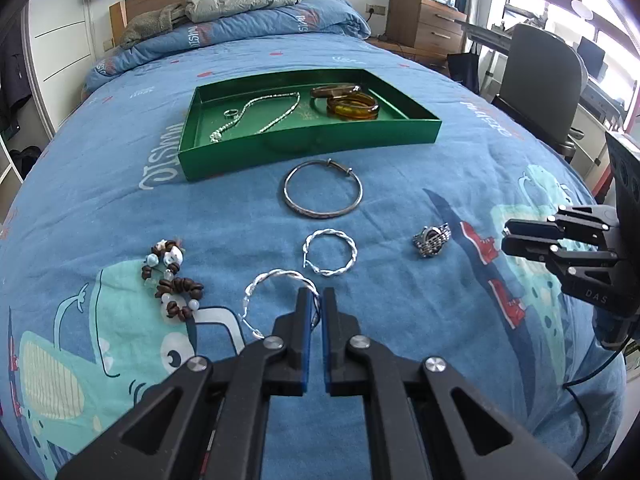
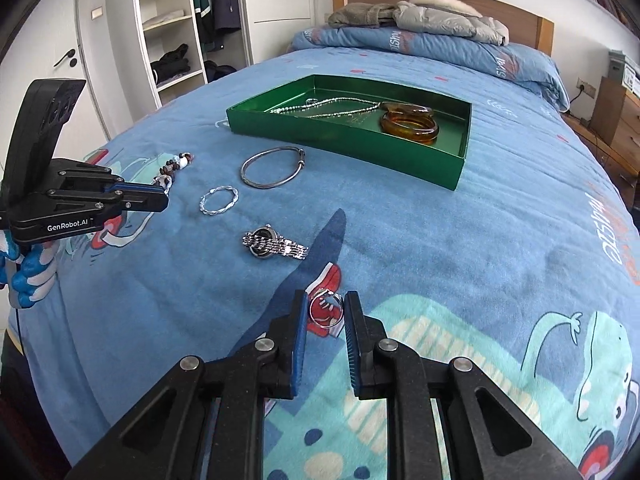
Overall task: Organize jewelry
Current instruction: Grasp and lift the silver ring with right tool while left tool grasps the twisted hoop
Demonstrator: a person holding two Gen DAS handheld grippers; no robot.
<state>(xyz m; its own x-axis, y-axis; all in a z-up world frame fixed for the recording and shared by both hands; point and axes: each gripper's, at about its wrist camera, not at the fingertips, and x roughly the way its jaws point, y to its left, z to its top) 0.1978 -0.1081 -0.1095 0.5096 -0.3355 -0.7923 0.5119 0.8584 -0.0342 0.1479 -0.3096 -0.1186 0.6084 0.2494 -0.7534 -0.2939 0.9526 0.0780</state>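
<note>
Right gripper [image 2: 326, 308] has its blue-padded jaws partly parted, one on each side of a small silver ring [image 2: 326, 310] that lies on the blue bedspread [image 2: 500, 240]; whether the pads already touch the ring cannot be told. To do this step well, the fingers probably ought to come down level until their tips press lightly into the fabric, then close slowly across the band so that it neither tips nor slides out. From that ring the wristwatch [image 2: 275, 243] lies at about 11 o'clock, and the green tray [image 2: 420, 160] sits farther off at 12 to 1 o'clock, already holding a chain necklace [image 2: 332, 105] and amber bangles [image 2: 410, 122]. Left gripper [image 1: 317, 304] is drawn to a narrow gap with the rim of a twisted silver hoop [image 1: 276, 304] between its tips, apparently pinched. A second twisted hoop [image 1: 330, 252] lies at 12 o'clock from those tips, a plain silver bangle [image 1: 323, 194] beyond it near the tray's front wall, and a beaded bracelet [image 1: 174, 278] at about 9 to 10 o'clock.
</note>
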